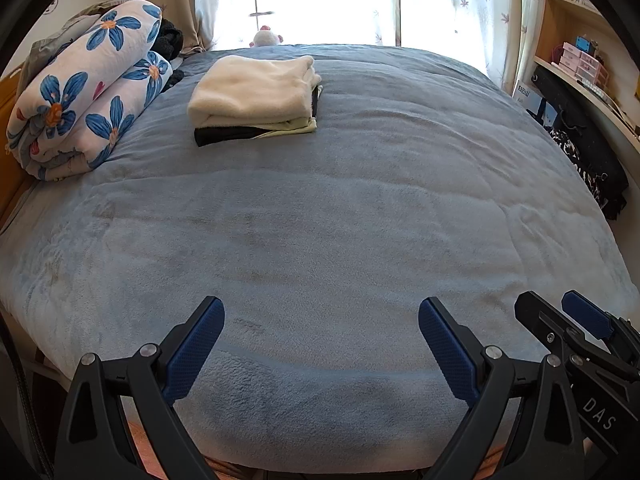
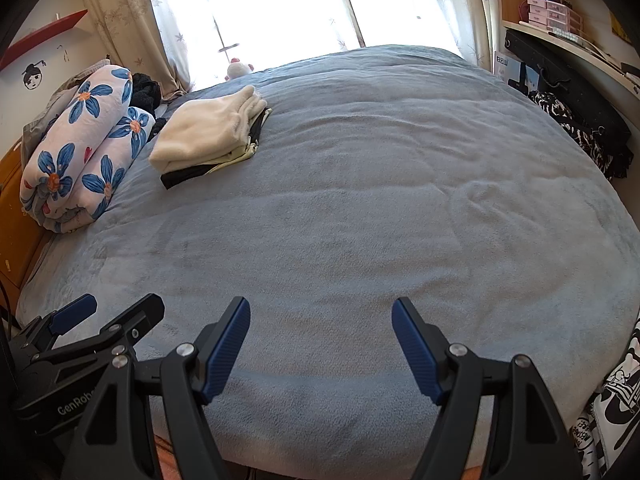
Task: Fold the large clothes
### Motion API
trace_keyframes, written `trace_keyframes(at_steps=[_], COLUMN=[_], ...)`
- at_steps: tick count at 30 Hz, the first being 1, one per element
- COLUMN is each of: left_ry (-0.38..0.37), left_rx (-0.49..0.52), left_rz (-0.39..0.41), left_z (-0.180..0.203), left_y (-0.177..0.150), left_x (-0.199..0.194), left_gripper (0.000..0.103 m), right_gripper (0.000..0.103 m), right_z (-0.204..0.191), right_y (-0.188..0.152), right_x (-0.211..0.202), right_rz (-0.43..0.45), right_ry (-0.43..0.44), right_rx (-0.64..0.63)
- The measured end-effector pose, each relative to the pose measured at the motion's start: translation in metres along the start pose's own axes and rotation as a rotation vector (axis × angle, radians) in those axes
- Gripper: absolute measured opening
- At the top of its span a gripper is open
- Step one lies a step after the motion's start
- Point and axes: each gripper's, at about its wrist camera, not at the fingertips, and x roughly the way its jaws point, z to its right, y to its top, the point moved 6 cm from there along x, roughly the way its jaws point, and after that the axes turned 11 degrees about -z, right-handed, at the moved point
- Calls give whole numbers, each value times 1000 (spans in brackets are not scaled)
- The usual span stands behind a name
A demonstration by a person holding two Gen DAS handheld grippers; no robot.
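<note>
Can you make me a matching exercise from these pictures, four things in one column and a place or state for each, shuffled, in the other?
Things:
1. Floral quilt
2. Cream garment
3. Plush toy
4. Left gripper

Places or states:
A. Open, holding nothing, over the blanket's near edge
B. At the far edge, by the window
C. Rolled up at the left side of the bed
D. Folded, top of a small stack

Pairs: 1-C, 2-D, 3-B, 4-A
</note>
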Motion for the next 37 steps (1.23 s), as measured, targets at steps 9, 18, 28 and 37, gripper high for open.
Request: trace_keyframes(at_steps=[9,18,28,37], left_ry=[0,1,8,-1], left_rx=[0,4,13,11], left_rz=[-2,-5,-2,-19], left_z=[1,1,0,-2], left_y=[0,0,1,3], left_x=[0,2,2,5], left_gripper=[97,97,96,96], right_gripper=[74,74,74,74], right_z=[0,0,0,-1], right_y=[0,0,-1,-1], right_x=[0,1,1,0], right_rz=[0,1,-1,-2], right_ry=[0,-1,-1,-2], right_rx=[0,0,0,1])
